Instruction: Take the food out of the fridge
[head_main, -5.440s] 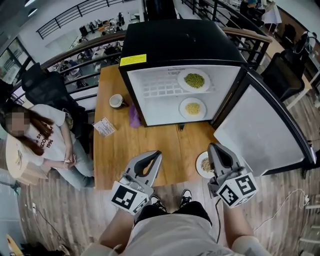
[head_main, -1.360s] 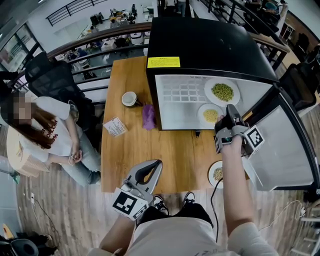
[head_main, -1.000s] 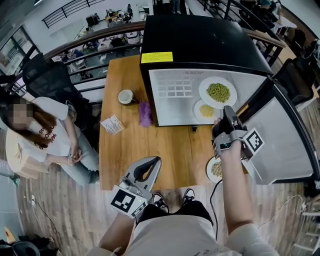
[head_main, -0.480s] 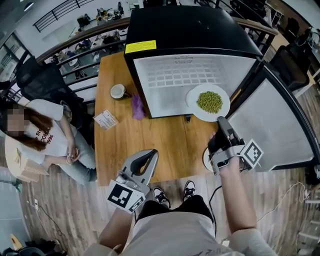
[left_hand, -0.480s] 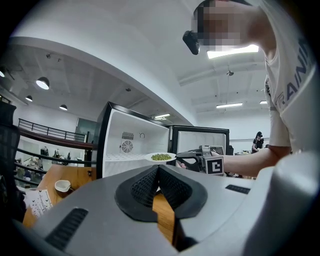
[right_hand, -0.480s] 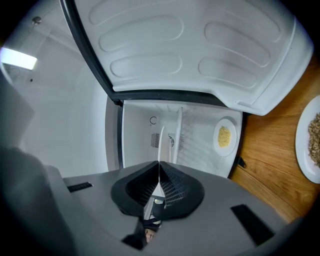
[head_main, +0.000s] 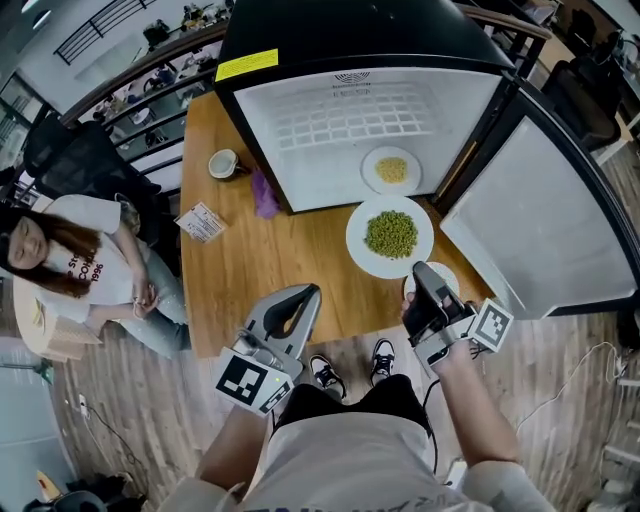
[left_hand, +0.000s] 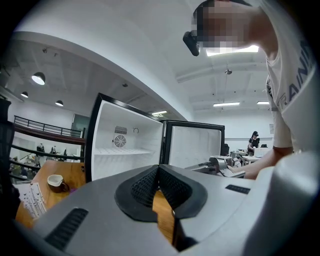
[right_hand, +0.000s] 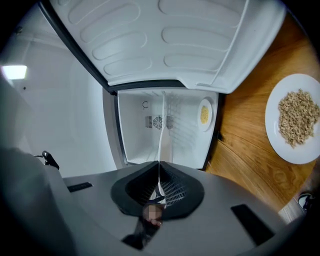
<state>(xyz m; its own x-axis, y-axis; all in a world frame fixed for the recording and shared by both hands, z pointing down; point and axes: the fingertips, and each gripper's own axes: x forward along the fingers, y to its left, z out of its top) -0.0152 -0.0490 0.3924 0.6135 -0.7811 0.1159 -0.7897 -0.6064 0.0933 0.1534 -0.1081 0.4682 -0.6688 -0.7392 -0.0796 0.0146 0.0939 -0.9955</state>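
Note:
The black fridge (head_main: 350, 60) stands open on the wooden table (head_main: 270, 270). A white plate of green peas (head_main: 390, 236) hangs over the table just in front of it, and my right gripper (head_main: 420, 270) is shut on its near rim. In the right gripper view the peas plate (right_hand: 161, 130) shows edge-on as a thin white line running into my right gripper (right_hand: 160, 166). A plate of yellow food (head_main: 391, 170) stays on the fridge floor, the same yellow plate (right_hand: 204, 114) seen from the right. My left gripper (head_main: 292, 312) is shut and empty near the table's front edge, its tips (left_hand: 158, 168) meeting.
A plate of beige grains (right_hand: 295, 117) lies on the table under my right hand. The fridge door (head_main: 540, 220) stands open at the right. A cup (head_main: 222, 163), a purple object (head_main: 265, 195) and a paper card (head_main: 202, 222) lie left of the fridge. A seated person (head_main: 70, 260) is beside the table.
My right gripper has drawn the plate of peas out of the fridge, toward me and lower, over the table. The left gripper has shifted only slightly.

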